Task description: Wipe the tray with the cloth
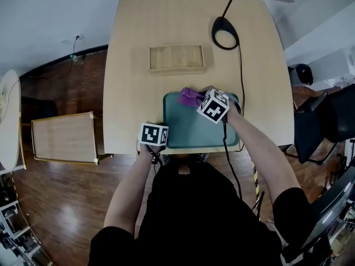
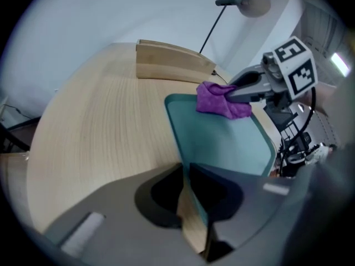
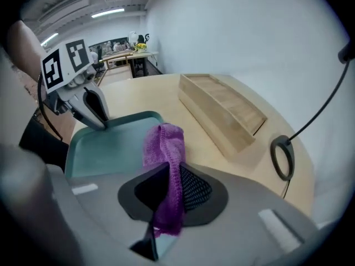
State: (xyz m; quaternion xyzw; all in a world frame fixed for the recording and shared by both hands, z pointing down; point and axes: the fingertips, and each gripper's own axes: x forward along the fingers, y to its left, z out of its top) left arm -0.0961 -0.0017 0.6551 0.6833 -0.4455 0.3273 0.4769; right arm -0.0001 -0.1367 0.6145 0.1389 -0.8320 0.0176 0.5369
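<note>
A teal tray [image 1: 191, 129] lies at the near edge of a light wooden table. My left gripper [image 1: 162, 142] is shut on the tray's near-left rim; in the left gripper view the rim [image 2: 176, 132] runs between its jaws [image 2: 186, 176]. A purple cloth [image 1: 189, 97] rests on the tray's far-left corner. My right gripper [image 1: 199, 100] is shut on it, and in the right gripper view the cloth [image 3: 165, 148] hangs between the jaws [image 3: 172, 173] down onto the tray [image 3: 105, 146]. The left gripper view shows the cloth [image 2: 219, 100] held by the right gripper [image 2: 236, 92].
A shallow wooden box [image 1: 176, 58] sits on the table beyond the tray. A black lamp base [image 1: 224, 33] with its cable stands at the back right. A black chair [image 1: 324, 121] is to the right, and a low wooden board [image 1: 64, 137] lies on the floor at left.
</note>
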